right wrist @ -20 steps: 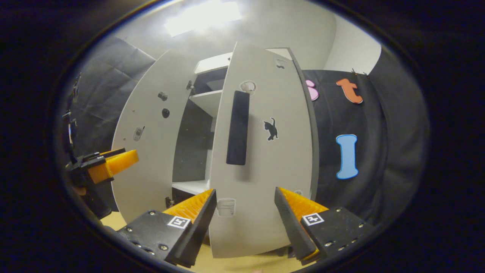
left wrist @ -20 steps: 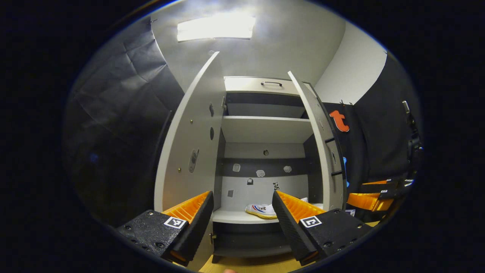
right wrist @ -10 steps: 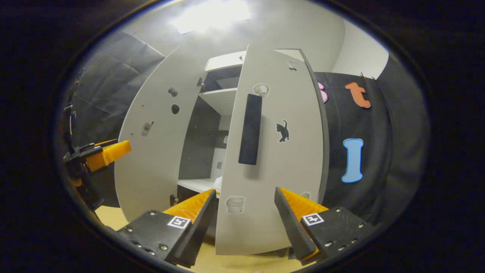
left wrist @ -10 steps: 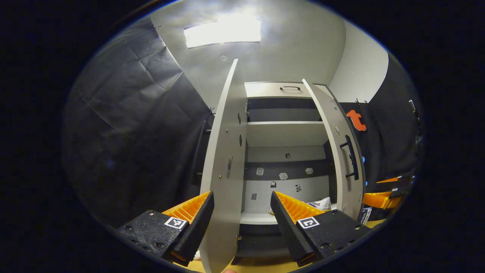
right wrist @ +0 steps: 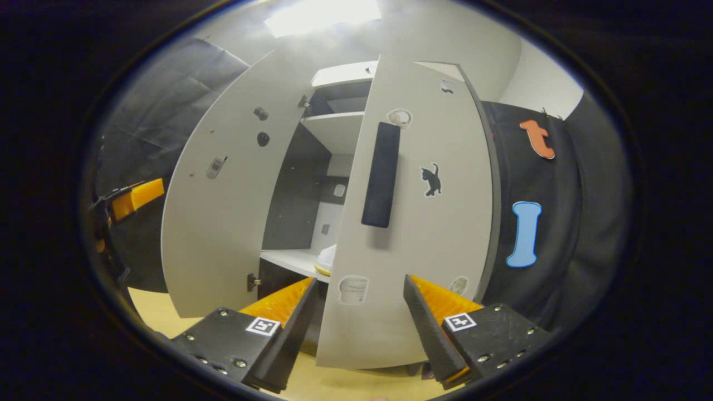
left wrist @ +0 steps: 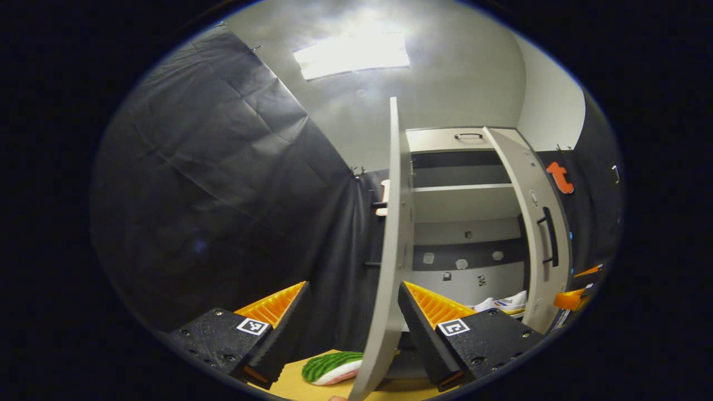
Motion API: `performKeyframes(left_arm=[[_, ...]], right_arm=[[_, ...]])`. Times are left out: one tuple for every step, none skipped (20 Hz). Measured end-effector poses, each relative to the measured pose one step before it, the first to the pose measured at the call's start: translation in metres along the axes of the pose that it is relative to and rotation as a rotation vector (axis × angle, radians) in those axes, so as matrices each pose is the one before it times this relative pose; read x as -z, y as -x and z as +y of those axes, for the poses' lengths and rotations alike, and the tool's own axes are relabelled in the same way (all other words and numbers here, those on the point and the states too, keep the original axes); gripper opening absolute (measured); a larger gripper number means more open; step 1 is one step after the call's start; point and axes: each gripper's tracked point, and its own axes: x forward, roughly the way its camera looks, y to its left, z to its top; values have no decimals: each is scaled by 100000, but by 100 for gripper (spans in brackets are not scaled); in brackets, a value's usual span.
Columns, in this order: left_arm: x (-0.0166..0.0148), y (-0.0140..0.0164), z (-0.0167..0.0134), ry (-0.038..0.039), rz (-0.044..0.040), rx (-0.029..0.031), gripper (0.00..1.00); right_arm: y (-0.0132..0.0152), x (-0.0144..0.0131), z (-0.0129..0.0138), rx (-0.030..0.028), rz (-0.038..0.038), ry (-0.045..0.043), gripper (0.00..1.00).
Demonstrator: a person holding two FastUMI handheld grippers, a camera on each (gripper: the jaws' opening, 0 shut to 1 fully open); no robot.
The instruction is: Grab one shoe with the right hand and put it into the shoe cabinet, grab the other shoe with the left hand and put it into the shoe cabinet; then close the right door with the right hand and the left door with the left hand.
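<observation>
The white shoe cabinet [left wrist: 462,189] stands with both doors partly open. A white shoe [left wrist: 504,303] lies on its lower shelf; its toe [right wrist: 327,259] peeks past the right door. The left door [left wrist: 392,223] is edge-on, its lower part between the fingers of my open left gripper [left wrist: 351,303]. My open right gripper [right wrist: 359,312] is close in front of the right door [right wrist: 423,234], below its dark handle [right wrist: 381,175]. In the left gripper view, the right door [left wrist: 535,262] and right gripper [left wrist: 574,289] are at far right. The left gripper [right wrist: 131,197] shows beyond the left door [right wrist: 223,211].
A green-and-white object [left wrist: 331,366] lies on the tan floor [right wrist: 156,312] left of the cabinet foot. Black cloth walls close in on both sides. The upper shelf [right wrist: 334,125] is bare, and a drawer with a handle [left wrist: 468,135] tops the cabinet.
My left gripper has swung left around the left door, which now shows edge-on between its fingers. The right door has turned further toward the cabinet, with the right gripper staying in front of it.
</observation>
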Motion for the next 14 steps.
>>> performKeyframes(left_arm=[[274, -115, 1106, -149, 691, -3179, 94], [310, -172, 1046, -52, 762, -2910, 94], [293, -254, 845, -47, 647, -2340, 94], [516, -482, 391, -253, 1141, -1482, 89], [733, -397, 128, -595, 1883, -283, 94], [799, -297, -135, -910, 2143, 1015, 94], [882, -251, -546, -1177, 2899, 2319, 94], [915, -278, -646, -1380, 3112, 2710, 94], [191, 67, 349, -2646, 979, -1817, 89], [418, -244, 105, -1544, 1240, -84, 89], [-158, -26, -239, 283, 76, 1518, 89], [-124, -21, -401, 1035, -551, 2084, 89], [-13, -185, -346, 1904, 199, 2008, 88], [171, 223, 66, 1525, 345, 1558, 93]], right_arm=[[-124, 63, 183, -113, 223, 651, 92], [-52, 13, 147, -128, 154, 497, 92], [29, 13, 113, -53, 103, 320, 92], [55, 44, 72, 160, 81, 184, 92], [-80, -5, -16, 418, -52, 126, 92], [-128, -92, -129, 518, -76, -29, 92], [-100, 48, -120, 571, 9, -264, 92], [-27, -46, -116, 451, 23, -384, 92], [-148, 136, -127, 452, 243, -513, 92], [-44, 125, -188, 327, 425, -271, 92], [-56, 114, -202, 527, 529, -96, 92], [-85, 97, -183, 741, 287, -83, 92], [-74, 17, -245, 831, 144, -299, 85], [0, -10, -181, 637, 97, -559, 85]])
